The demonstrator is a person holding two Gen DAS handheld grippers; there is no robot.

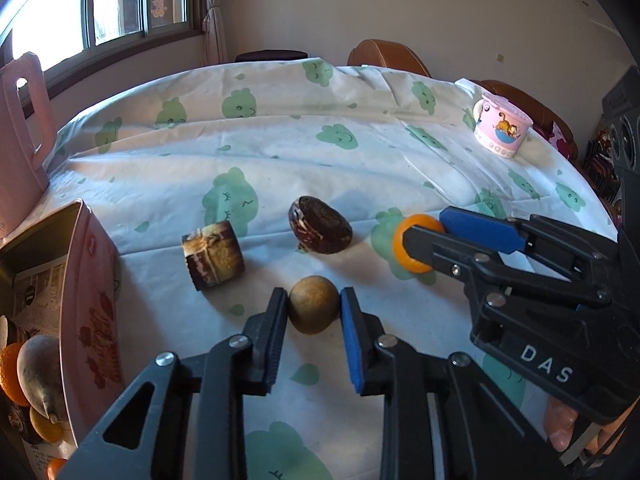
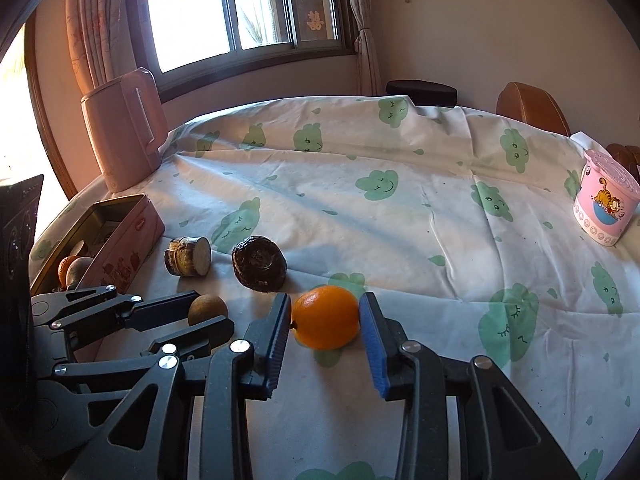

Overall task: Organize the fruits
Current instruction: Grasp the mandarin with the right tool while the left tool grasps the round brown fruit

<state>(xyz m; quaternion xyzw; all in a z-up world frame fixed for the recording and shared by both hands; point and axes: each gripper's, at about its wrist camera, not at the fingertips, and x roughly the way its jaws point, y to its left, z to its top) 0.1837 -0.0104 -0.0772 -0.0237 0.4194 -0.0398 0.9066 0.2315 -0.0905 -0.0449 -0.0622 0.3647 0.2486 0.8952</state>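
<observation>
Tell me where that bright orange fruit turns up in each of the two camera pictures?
Left wrist view: the orange is right of centre, between the fingers of the right gripper, partly hidden by them.
Right wrist view: it sits low in the middle, in full sight between the same two fingers.
Shared landmark: the pink cartoon cup, at the table's far right in both.

White letters "DAS" are showing on the black right gripper (image 1: 416, 240); the pink tin (image 1: 86, 280) is showing a small red label, too blurry to read.
</observation>
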